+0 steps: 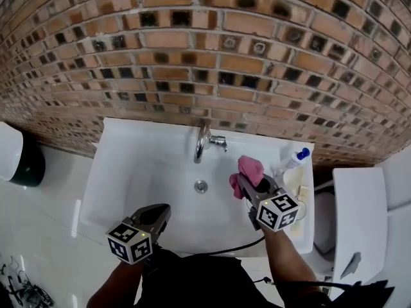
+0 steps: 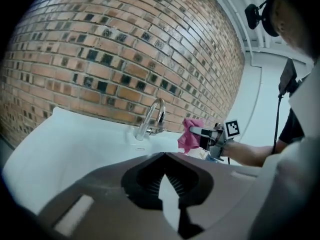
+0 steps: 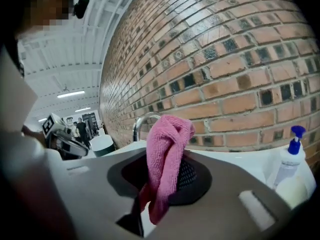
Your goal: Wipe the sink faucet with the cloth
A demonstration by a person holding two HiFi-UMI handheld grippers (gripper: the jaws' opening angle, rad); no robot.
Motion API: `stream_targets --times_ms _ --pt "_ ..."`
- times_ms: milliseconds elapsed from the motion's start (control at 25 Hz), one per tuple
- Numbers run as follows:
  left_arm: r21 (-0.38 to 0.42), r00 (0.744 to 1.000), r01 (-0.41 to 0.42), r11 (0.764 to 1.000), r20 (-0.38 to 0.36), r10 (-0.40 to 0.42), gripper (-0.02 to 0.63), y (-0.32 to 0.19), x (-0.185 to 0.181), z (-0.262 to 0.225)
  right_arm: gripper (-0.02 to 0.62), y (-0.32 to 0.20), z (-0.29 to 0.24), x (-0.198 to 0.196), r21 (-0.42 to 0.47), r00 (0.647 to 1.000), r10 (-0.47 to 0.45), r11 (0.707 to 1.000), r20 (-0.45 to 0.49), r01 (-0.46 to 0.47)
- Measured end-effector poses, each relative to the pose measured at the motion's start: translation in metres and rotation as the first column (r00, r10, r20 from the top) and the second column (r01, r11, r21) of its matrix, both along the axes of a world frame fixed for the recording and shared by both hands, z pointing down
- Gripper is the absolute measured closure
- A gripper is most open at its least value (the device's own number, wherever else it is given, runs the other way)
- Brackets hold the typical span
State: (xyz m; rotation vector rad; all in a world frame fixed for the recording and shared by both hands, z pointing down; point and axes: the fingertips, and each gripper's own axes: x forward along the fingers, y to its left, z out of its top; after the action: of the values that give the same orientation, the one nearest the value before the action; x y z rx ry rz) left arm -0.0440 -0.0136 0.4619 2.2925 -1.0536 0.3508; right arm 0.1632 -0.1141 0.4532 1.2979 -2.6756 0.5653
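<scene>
a person stands over a white ceramic wall-hung sink (image 1: 128, 133) set against a red-brown brick wall (image 1: 205, 43), a two-jaw gripper in each hand. the right gripper (image 1: 246, 186) has its jaws clamped on a crumpled pink microfibre cloth (image 1: 249, 169). the cloth bunches up above the tips and trails down between them, filling the middle of the right gripper view. the curved chrome sink faucet (image 1: 203, 141) stands ahead of those jaws and a little to their left, near the cloth but apart from it, with open basin showing between the two in the head view. a white spray bottle with a blue nozzle (image 1: 297, 158) sits on the sink ledge off to the right of the right jaws. the left gripper (image 1: 162, 212) hangs low at the near rim of the sink, jaws drawn together at the tips with nothing between them. the faucet lies well beyond its tips, and the round metal drain (image 1: 201, 185) sits between the two. as far as the pictures show, the first part of the job is in place: the cloth is held firmly and has been brought to the sink. the wipe itself looks yet to be done, since no part of the cloth touches the spout, the handle or the base. what is left, by this reading, is to bring the cloth forward and leftward onto the chrome and rub along the arch and round the fitting. whether the faucet is wet or marked cannot be told at this size.
</scene>
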Motion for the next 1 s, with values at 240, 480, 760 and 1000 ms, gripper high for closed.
stream_targets --times_ms 240,480,760,1000 --pt "-0.054 0.999 0.018 0.998 0.036 -0.016 0.601 -0.008 0.024 0.012 0.503 -0.067 0.066 0.011 -0.079 0.996 -0.032 0.997 -0.083 0.025" --pt "-0.100 0.998 0.045 0.994 0.055 -0.039 0.601 -0.021 0.029 0.028 0.503 -0.115 0.111 0.003 -0.116 0.982 -0.059 0.992 -0.179 0.038" --pt "-0.114 0.997 0.057 0.992 0.050 -0.052 0.601 -0.035 0.029 0.032 0.505 -0.146 0.137 -0.010 -0.114 0.937 -0.125 0.989 -0.327 0.092" --pt "-0.135 0.998 0.044 0.990 0.045 -0.038 0.601 -0.041 0.034 0.040 0.505 -0.155 0.148 -0.018 -0.108 0.873 -0.172 0.985 -0.456 0.137"
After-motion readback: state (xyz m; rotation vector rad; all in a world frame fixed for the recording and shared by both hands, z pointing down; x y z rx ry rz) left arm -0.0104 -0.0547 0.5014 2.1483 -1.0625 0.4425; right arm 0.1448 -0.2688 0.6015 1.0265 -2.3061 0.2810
